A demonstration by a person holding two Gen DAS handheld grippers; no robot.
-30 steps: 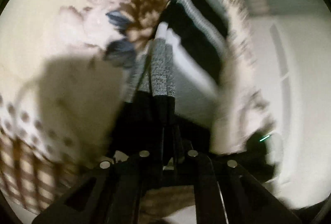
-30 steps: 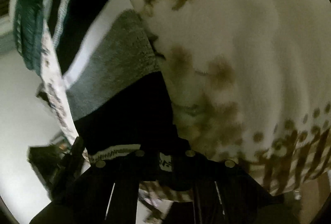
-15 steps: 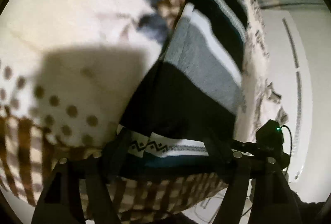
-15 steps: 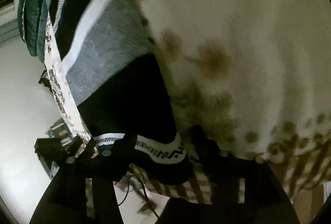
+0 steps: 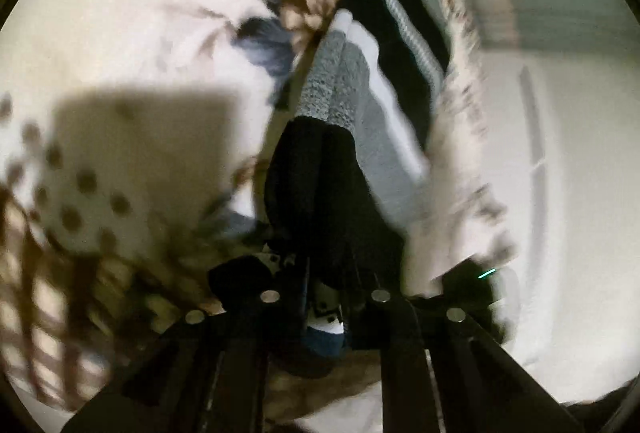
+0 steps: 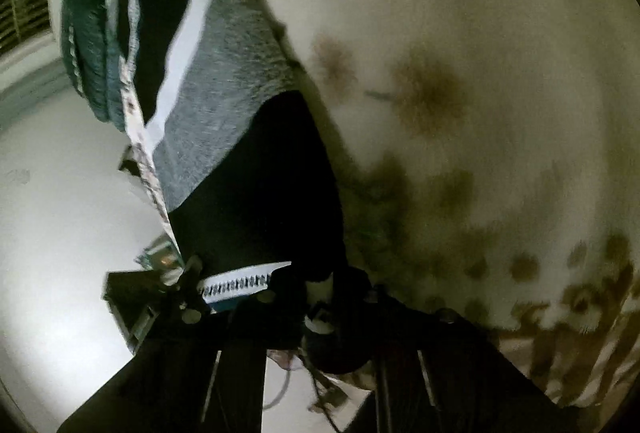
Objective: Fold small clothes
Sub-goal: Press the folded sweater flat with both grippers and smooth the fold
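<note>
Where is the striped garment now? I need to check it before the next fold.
The striped garment lies along the edge of the floral blanket, its dark near end pinched in both closing hand-held grippers; in the right wrist view it runs up-left.

Both tongs [image 5: 326, 297] [image 6: 320, 309] reclosing, pinching striped knit's [image 5: 344, 105] hem.

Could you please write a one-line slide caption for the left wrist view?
Left claw closing on the dark hem of a striped knit lying on a floral blanket.
</note>
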